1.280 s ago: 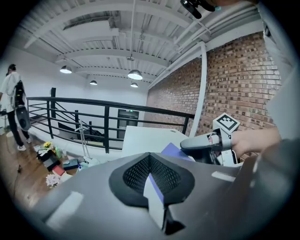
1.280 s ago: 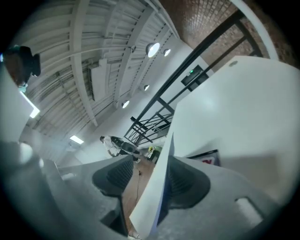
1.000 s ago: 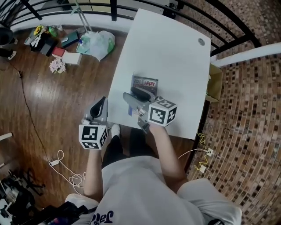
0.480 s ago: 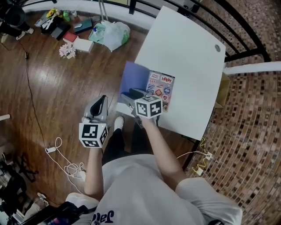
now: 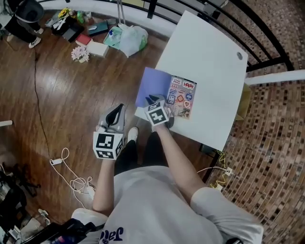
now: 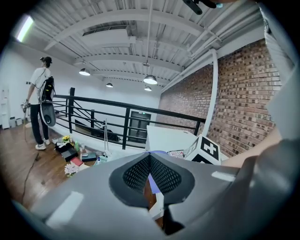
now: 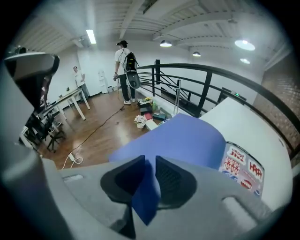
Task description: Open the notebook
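Note:
The notebook lies open near the front-left corner of the white table [image 5: 205,52]. Its sticker-covered page [image 5: 182,97] faces up and its purple-blue cover [image 5: 153,88] is swung out to the left, past the table edge. My right gripper [image 5: 153,100] points down at the cover's front edge. In the right gripper view its jaws are closing, with the cover [image 7: 183,138] between the pads of the right gripper [image 7: 150,168]. My left gripper [image 5: 118,108] hangs over the wooden floor left of the table, shut and holding nothing, and the left gripper view also shows the left gripper [image 6: 150,157] with its pads together.
A black railing [image 5: 228,14] runs behind the table. On the floor at the back left lie a plastic bag [image 5: 131,38], boxes and a bunch of flowers [image 5: 80,53]. A white cable [image 5: 71,176] lies on the floor at my left. A person [image 6: 42,93] stands far off.
The notebook, closed a second ago, now lies open: its cover has swung up and over to the left with my right gripper, which has sunk toward the table's front edge. The left gripper shifted slightly.

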A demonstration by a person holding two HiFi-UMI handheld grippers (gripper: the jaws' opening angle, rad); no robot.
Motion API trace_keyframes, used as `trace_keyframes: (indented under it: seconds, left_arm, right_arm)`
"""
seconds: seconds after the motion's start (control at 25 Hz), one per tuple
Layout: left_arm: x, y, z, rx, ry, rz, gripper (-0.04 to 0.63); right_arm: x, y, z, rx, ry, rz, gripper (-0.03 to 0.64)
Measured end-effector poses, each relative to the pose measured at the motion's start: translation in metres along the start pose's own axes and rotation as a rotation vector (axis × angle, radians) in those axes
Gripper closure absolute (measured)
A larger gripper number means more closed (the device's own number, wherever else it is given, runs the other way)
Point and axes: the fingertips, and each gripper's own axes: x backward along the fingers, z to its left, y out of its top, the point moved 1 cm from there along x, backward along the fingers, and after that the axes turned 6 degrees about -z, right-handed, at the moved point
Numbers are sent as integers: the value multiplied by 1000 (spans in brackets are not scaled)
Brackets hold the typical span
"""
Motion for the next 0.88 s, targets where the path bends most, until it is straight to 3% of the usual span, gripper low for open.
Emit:
trace_keyframes:
  seconds: [0.04,0.12,0.28,0.44,0.64,0.8,0.88]
  left_arm:
    - [8,1,0,1,-3,-4,580]
    - [23,5,-3,0,-16,-15,580]
    - [26,25,-15,-20,-93,-69,580]
    - [29,45,-35,-47,-147,-111,580]
    - [45,71,-99,-99,-213,-193,580]
    - [70,77,-165,-123,-254,-259,580]
    - [87,66,-208,-132,-267,-275,580]
  right_arm:
    - [2,-2,4,-3,-13,2,555]
    - [13,0,10,-45,-37,-23,624]
    - [74,32,6,-118,-93,-230,624]
    - [161,41,15,-172,-157,-371,624]
    - [251,49,9,-231,-210,-521,624]
    - [320,63,16,-182,-212,-693,624]
    - [361,42,30,-155,-200,-753,624]
